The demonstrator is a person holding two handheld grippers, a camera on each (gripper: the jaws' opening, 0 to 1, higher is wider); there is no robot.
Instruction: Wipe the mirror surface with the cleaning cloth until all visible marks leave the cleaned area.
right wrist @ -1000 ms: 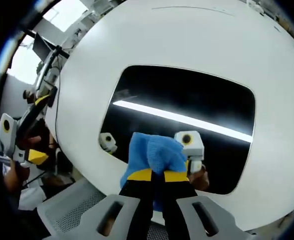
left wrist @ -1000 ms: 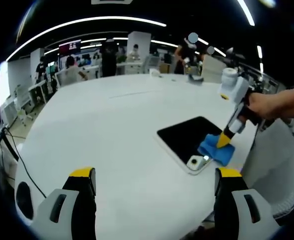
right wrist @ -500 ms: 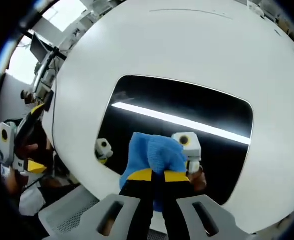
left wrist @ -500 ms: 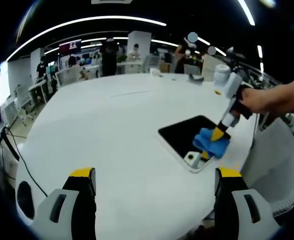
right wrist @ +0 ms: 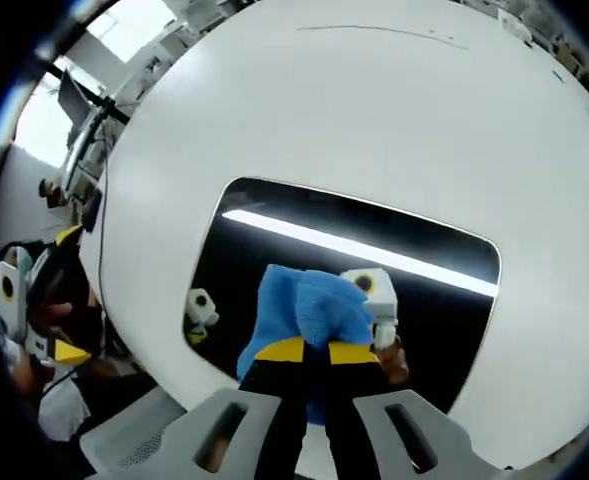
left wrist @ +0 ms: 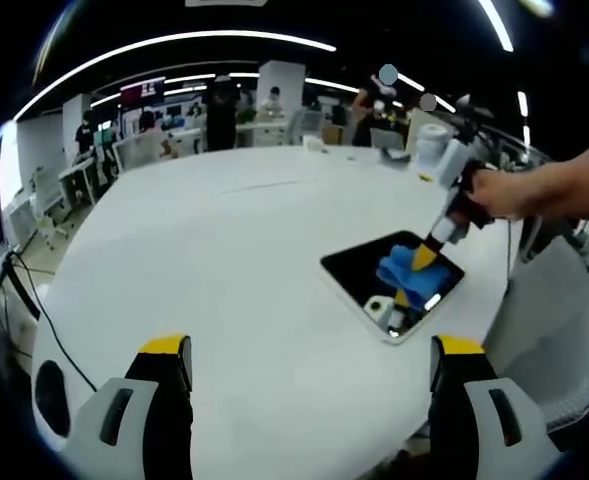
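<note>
Pressing the blue cloth (right wrist: 309, 310) onto the mirror (right wrist: 424, 300), right gripper (right wrist: 309, 352) clamped on it; left gripper (left wrist: 304, 360) gaping, empty, above the white table (left wrist: 214, 260).

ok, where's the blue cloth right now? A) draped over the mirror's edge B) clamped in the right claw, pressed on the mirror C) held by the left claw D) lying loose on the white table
B: the right claw is shut on the blue cloth, which sits against the mirror.
</note>
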